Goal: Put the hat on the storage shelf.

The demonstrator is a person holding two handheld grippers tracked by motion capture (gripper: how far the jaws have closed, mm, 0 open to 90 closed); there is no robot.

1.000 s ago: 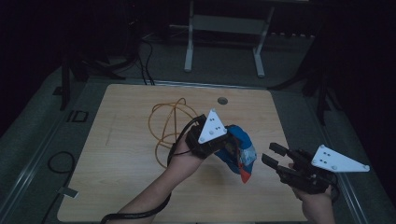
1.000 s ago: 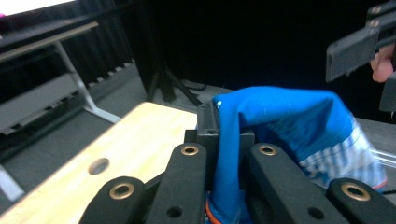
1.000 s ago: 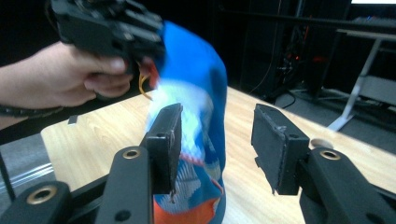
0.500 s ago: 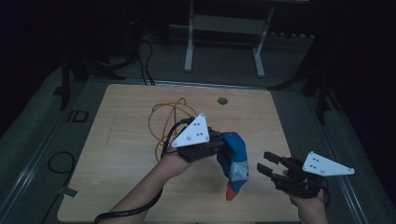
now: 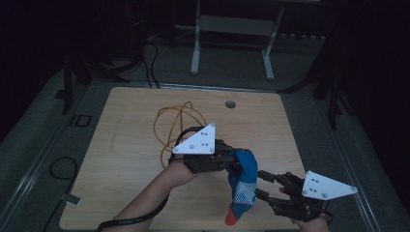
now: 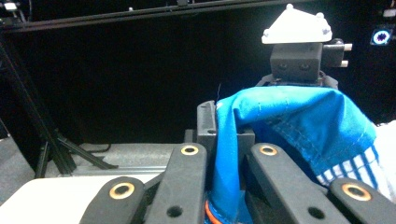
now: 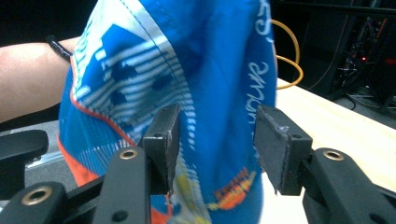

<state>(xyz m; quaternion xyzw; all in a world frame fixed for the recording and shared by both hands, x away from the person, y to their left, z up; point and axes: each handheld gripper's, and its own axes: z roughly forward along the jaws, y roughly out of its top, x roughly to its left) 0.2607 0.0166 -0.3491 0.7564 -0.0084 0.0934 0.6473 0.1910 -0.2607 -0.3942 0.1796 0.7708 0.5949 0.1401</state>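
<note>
**Blue bag swung down to hang beside the right gripper**

Since a second ago the blue bag (image 5: pixel 240 186) has turned from a bunched lump beside the left gripper into a long drape hanging down from it, and the right gripper has come in lower and nearer to the bag. The bag is blue with white stripes and an orange edge at its bottom end; it hangs over the near part of the wooden table (image 5: pixel 125 159), its top pinched and its lower end loose.

Clenched on the bag's upper fold is the left gripper (image 5: pixel 227 159); in the left gripper view its two black jaws stand close together with blue cloth (image 6: pixel 224 186) squeezed between them and the rest of the bag spilling to the right.

Just right of the bag, the right gripper (image 5: pixel 263 186) points at its lower half. Its jaws have just been closing a little, yet in the right gripper view the pads (image 7: pixel 280 144) stand apart on either side of the cloth (image 7: pixel 210 93), with a gap visible at the right pad, so the bag is between them but not yet clamped.

Behind the bag, farther out on the table, lies a looped orange cable (image 5: pixel 174 121), and beyond that a small round hole (image 5: pixel 230 104) in the tabletop.
</note>
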